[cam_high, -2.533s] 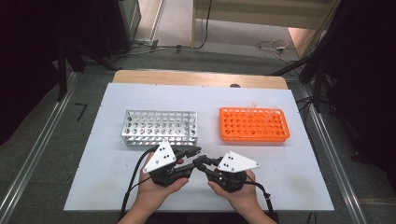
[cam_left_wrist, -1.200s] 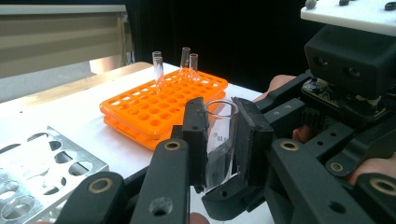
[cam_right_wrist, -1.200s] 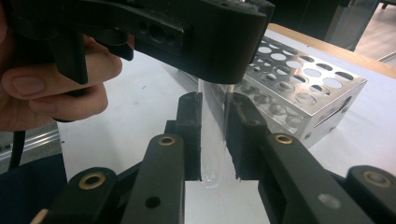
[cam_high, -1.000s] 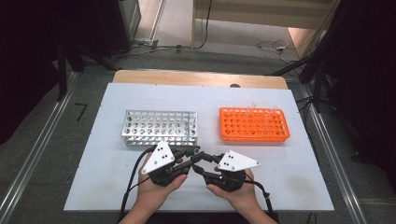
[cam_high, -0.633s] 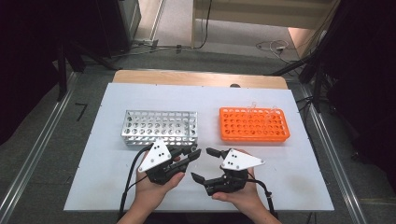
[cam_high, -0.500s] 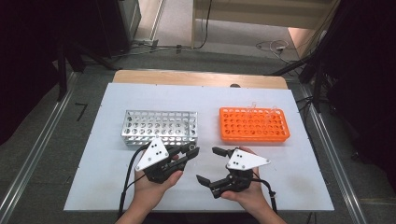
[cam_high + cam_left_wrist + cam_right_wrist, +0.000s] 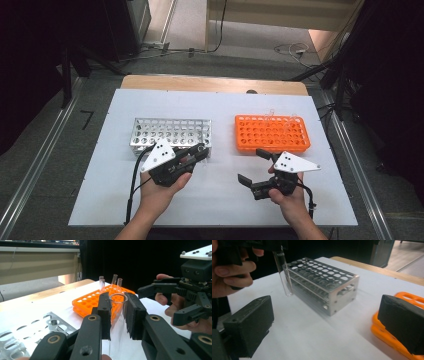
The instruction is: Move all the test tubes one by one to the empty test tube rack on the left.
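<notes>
Near the front edge of the desk (image 7: pixel 100 165), we hold a clear glass test tube (image 7: pixel 117 315) clamped between the pads of our left gripper (image 7: pixel 199 151), just in front of the silver metal rack (image 7: pixel 170 134); in the right gripper view the tube (image 7: pixel 283 272) hangs upright beside the rack's near corner (image 7: pixel 324 287), its rounded bottom close to the desk. Our right gripper (image 7: pixel 252 167) has just been opening, with nothing between its jaws, and stands released, apart from the left one and in front of the orange rack (image 7: pixel 272 132), which carries a few more tubes (image 7: pixel 110 281) at its far side. We judge the risk lies in lowering the tube: its tip could strike the perforated top of the silver rack rather than enter a hole, or the smooth glass could slip or tilt in the pads. From above the tube is nearly invisible against the rack, and its lower end is cut off in the left gripper view.
</notes>
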`<state>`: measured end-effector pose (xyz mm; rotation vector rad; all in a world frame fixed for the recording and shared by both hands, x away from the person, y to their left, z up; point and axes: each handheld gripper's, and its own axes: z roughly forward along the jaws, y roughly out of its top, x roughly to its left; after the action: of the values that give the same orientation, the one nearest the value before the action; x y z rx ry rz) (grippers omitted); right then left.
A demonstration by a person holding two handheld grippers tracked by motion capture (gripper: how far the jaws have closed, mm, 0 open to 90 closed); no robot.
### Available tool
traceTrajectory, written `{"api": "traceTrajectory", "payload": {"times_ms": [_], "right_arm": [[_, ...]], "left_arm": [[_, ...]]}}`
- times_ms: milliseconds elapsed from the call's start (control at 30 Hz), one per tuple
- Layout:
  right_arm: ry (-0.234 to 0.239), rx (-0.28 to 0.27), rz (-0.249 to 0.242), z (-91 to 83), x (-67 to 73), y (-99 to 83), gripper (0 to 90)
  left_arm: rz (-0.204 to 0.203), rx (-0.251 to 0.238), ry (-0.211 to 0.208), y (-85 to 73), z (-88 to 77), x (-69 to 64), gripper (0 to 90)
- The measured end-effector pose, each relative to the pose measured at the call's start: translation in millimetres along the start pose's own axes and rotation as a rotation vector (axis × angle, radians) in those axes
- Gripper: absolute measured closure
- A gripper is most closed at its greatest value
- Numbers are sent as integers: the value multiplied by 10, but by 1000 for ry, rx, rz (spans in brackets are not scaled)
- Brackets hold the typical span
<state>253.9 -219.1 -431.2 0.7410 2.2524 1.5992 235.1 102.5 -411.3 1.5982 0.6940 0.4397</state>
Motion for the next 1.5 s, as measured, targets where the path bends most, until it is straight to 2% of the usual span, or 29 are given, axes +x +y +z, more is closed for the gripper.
{"api": "traceTrajectory", "payload": {"times_ms": [267, 533, 900, 1267, 1500], "right_arm": [[-41, 16, 16, -191, -154, -128, 0], [-91, 18, 27, -381, -291, -213, 0], [-125, 36, 46, -574, -384, -362, 0], [-139, 52, 39, -598, -415, -429, 0], [-136, 55, 46, -590, -417, -438, 0]], "left_arm": [[-5, -16, 11, 55, 69, 111, 758], [-1, -11, 35, 93, 138, 248, 758], [-8, -15, 65, 160, 249, 444, 758], [-3, -25, 92, 238, 398, 610, 758], [7, -8, 105, 261, 529, 707, 758]]}}
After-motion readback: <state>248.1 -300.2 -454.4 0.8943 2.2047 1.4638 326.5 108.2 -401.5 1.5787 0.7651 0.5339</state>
